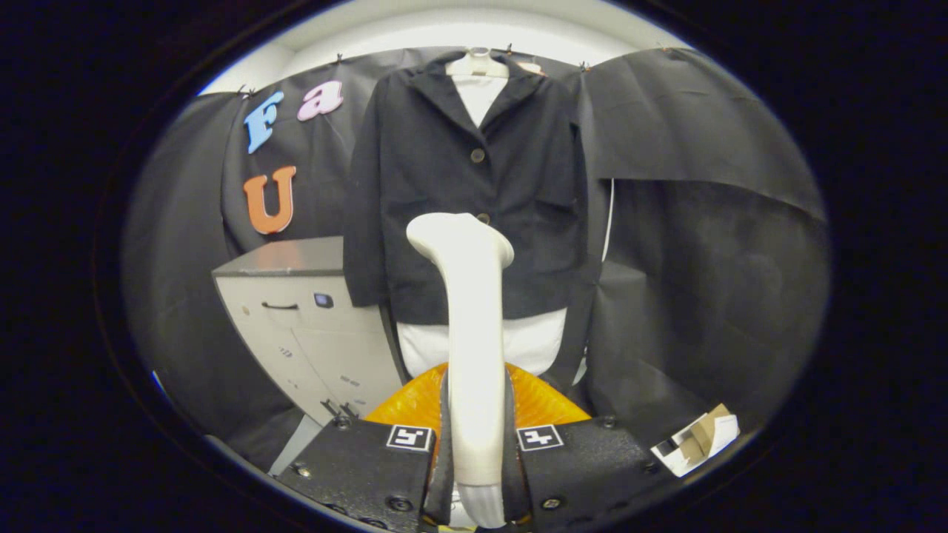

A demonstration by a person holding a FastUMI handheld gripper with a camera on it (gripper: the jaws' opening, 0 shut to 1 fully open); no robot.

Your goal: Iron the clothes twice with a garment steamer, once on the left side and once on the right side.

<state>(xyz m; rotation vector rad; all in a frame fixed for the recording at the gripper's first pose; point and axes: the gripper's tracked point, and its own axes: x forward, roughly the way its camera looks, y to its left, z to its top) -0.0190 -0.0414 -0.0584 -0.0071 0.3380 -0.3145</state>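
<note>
The camera rides on the claw (476, 444), looking forward, level, along its fingers toward the nearby hanging jacket (474, 185).

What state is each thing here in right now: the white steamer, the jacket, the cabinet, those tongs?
Tongs: shut on the garment steamer's handle, one finger on each side.
Garment steamer: held upright, head up in front of the jacket; contact cannot be told.
Dark jacket: hanging on a white hanger, buttoned, over a white garment.
Grey cabinet: drawers closed.
Orange base: standing behind the tongs.
</note>
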